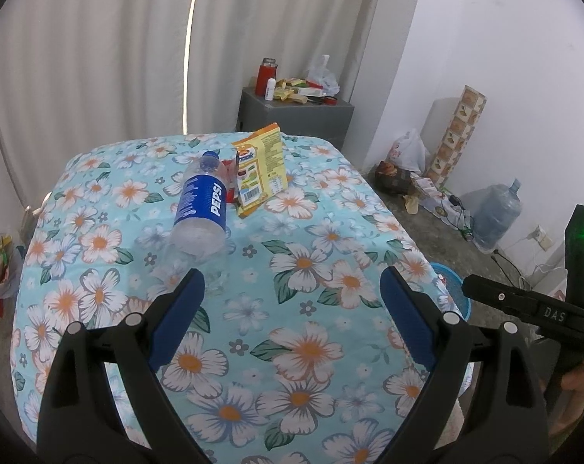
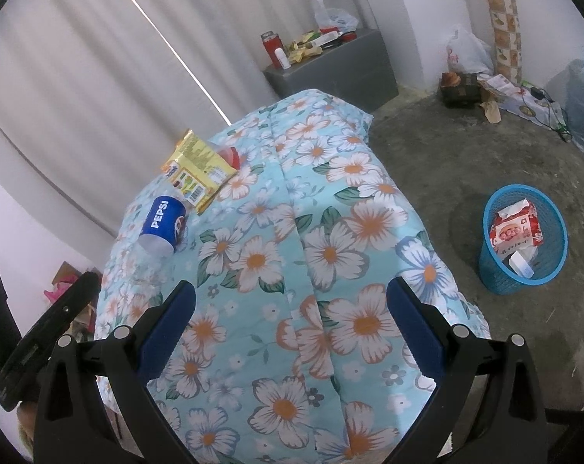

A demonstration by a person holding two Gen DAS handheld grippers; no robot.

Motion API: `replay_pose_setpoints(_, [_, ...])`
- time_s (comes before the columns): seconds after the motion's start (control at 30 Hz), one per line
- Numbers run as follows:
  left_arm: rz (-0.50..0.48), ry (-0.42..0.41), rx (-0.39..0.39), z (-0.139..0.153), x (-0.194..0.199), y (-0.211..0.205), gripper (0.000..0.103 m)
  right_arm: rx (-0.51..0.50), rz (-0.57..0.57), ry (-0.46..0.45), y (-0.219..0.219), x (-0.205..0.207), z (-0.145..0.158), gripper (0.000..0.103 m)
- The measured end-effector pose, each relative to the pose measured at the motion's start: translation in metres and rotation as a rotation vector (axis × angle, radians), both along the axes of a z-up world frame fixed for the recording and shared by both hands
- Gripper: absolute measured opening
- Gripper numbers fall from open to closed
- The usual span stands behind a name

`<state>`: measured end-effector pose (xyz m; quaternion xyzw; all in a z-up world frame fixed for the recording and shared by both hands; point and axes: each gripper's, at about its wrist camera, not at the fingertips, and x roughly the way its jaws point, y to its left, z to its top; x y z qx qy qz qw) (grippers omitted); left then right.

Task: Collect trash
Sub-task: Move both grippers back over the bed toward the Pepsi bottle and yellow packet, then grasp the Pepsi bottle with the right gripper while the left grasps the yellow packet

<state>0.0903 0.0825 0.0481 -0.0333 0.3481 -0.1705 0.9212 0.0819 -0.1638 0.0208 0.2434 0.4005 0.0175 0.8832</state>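
Both grippers are spread wide w/ nothing in them. The left gripper (image 1: 292,301) hangs over the floral tablecloth (image 1: 311,348), and the right gripper (image 2: 290,319) hangs over the same cloth further toward the table's edge.

Trash left on the table: a Pepsi bottle (image 1: 203,205) lying on its side at about 11 o'clock from the left gripper, near it but not touching. Behind it the yellow snack packet (image 1: 261,170) is at 12, propped up a bit, w/ smth small and red (image 1: 229,178) tucked between the two, can't tell what. From the right wrist view the bottle (image 2: 162,226) is at 10 o'clock, well apart.

The blue bin (image 2: 523,236) is on the floor at roughly 2 o'clock from the right gripper, already holding a red-white wrapper (image 2: 514,228) and a white scrap.

What could go wrong imo: the bottle's round and on its side, so a nudge from one finger could roll it off the edge. It looks empty, so it might crumple or squirt out of the pads. The cloth's loose too, easy to snag.
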Motion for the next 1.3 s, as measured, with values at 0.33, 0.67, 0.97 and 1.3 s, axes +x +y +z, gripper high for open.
replay_pose_setpoints(0.33, [0.002, 0.000, 0.001, -0.001, 0.001, 0.003, 0.088, -0.001, 0.014, -0.007, 0.004, 0.001, 0.002, 0.096])
replay_pose_setpoints(0.67, [0.059, -0.013, -0.001, 0.001, 0.000, 0.015, 0.088, 0.032, 0.010, -0.053, -0.020, 0.003, 0.009, 0.096])
replay_pose_setpoints(0.97, [0.179, -0.007, -0.037, -0.009, 0.007, 0.050, 0.088, 0.182, 0.151, -0.074, -0.010, 0.046, 0.011, 0.096])
replay_pose_setpoints(1.3, [0.251, 0.022, -0.105, -0.030, 0.019, 0.091, 0.088, 0.349, 0.324, 0.036, 0.049, 0.112, -0.013, 0.086])
